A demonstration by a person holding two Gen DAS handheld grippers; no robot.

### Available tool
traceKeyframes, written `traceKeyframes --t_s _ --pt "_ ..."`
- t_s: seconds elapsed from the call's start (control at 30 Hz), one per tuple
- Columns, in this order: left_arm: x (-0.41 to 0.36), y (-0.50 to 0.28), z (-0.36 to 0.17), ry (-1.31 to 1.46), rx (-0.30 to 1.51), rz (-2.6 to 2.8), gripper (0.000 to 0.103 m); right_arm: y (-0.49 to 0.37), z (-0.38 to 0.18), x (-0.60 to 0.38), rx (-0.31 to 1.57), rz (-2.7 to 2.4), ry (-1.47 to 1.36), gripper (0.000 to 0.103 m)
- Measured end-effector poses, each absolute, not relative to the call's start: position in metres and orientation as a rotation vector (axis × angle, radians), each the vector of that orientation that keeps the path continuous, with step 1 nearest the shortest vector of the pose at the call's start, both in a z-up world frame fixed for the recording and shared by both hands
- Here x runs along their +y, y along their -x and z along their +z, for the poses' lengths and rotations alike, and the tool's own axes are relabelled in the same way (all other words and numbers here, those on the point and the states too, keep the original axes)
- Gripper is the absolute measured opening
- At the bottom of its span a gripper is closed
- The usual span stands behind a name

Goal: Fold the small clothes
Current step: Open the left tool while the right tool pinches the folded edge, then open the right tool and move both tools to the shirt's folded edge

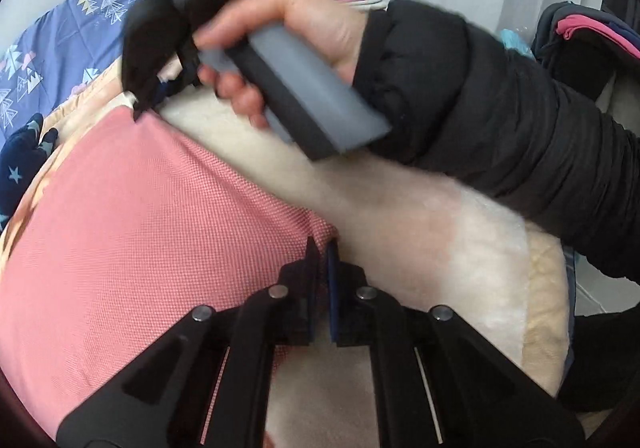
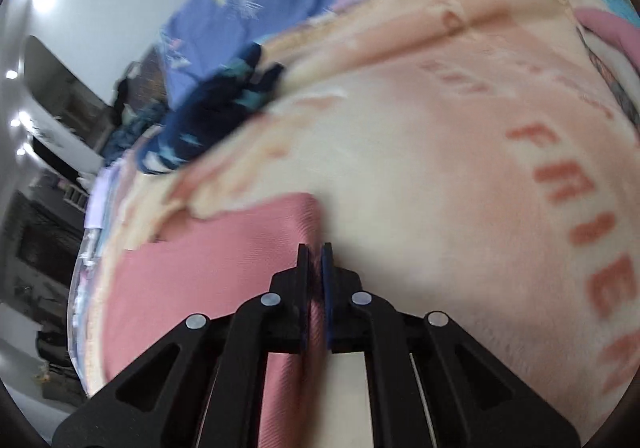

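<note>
On the bed, both my grippers (image 1: 323, 248) (image 2: 315, 248) were pinched on the pink cloth's (image 1: 140, 216) edge; I'd say the fold was barely started.

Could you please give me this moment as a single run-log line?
phase: fold in progress | left gripper: shut on pink garment edge | right gripper: shut on pink garment | surface: cream blanket | nearby: navy star garment

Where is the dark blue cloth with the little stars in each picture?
Left wrist view: the dark blue star cloth lies at the far left edge, past the pink garment.
Right wrist view: the cloth lies left of centre in the upper half, on the edge of the cream blanket.
Shared landmark: the pink garment, which both grippers pinch at its edge.
</note>
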State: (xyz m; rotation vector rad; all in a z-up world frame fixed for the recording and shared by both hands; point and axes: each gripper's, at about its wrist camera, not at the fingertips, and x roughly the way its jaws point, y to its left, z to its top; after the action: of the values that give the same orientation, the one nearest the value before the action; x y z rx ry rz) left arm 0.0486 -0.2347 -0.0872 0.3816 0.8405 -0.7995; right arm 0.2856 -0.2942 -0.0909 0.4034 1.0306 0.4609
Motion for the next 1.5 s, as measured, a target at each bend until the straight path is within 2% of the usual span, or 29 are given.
traceKeyframes --t_s 0.1,0.2,0.3,0.37,0.43,0.53,0.6,0.67,0.8,0.87,0.97,1.0,1.17,1.3,1.37,1.4,1.5 --pt "-0.231 -0.048 -0.086 -0.376 0.828 -0.818 0.008 -0.281 -0.091 -0.308 1.009 0.471 -0.47 0.009" --pt "-0.231 -0.044 -0.088 -0.375 0.821 -0.838 0.016 -0.263 -0.064 -0.318 0.925 0.39 -0.413 0.012" --pt "-0.226 -0.051 -0.09 -0.347 0.825 -0.845 0.019 -0.227 -0.039 -0.314 0.849 0.548 -0.369 0.012" --pt "-0.224 -0.05 -0.085 -0.315 0.834 -0.843 0.02 -0.206 -0.043 -0.298 0.888 0.642 -0.283 0.015" --pt "-0.219 -0.05 -0.082 -0.302 0.841 -0.841 0.023 -0.194 -0.071 -0.28 1.0 0.585 -0.131 0.016" --pt "-0.205 -0.038 -0.074 -0.3 0.839 -0.834 0.033 -0.18 -0.083 -0.277 0.946 0.514 -0.05 0.015" --pt "-0.186 -0.023 -0.067 -0.292 0.817 -0.791 0.042 -0.171 -0.063 -0.28 0.922 0.405 -0.055 0.018" --pt "-0.151 -0.016 -0.057 -0.24 0.796 -0.715 0.044 -0.157 -0.04 -0.276 0.846 0.389 -0.042 0.018" --pt "-0.048 0.001 -0.04 -0.052 0.751 -0.476 0.044 -0.105 -0.001 -0.227 0.717 0.491 0.113 0.018" --pt "0.016 0.009 -0.036 0.045 0.73 -0.313 0.042 -0.085 0.005 -0.197 0.683 0.557 0.192 0.024" --pt "0.097 0.033 -0.042 0.159 0.723 -0.096 0.016 -0.043 -0.008 -0.133 0.669 0.719 0.301 0.024" --pt "0.116 0.041 -0.045 0.191 0.724 -0.05 0.015 -0.024 -0.019 -0.103 0.664 0.789 0.364 0.024" --pt "0.174 0.077 -0.063 0.266 0.709 0.029 0.014 0.044 -0.063 -0.004 0.534 0.922 0.701 0.026" --pt "0.198 0.108 -0.081 0.332 0.678 0.023 0.015 0.063 -0.09 0.044 0.444 0.835 0.922 0.029" --pt "0.204 0.11 -0.08 0.361 0.66 0.01 0.016 0.061 -0.096 0.056 0.409 0.779 0.977 0.035" --pt "0.208 0.109 -0.081 0.374 0.651 -0.001 0.019 0.059 -0.097 0.061 0.406 0.758 0.995 0.042" --pt "0.213 0.104 -0.08 0.4 0.643 -0.035 0.028 0.051 -0.101 0.075 0.371 0.695 1.042 0.048"
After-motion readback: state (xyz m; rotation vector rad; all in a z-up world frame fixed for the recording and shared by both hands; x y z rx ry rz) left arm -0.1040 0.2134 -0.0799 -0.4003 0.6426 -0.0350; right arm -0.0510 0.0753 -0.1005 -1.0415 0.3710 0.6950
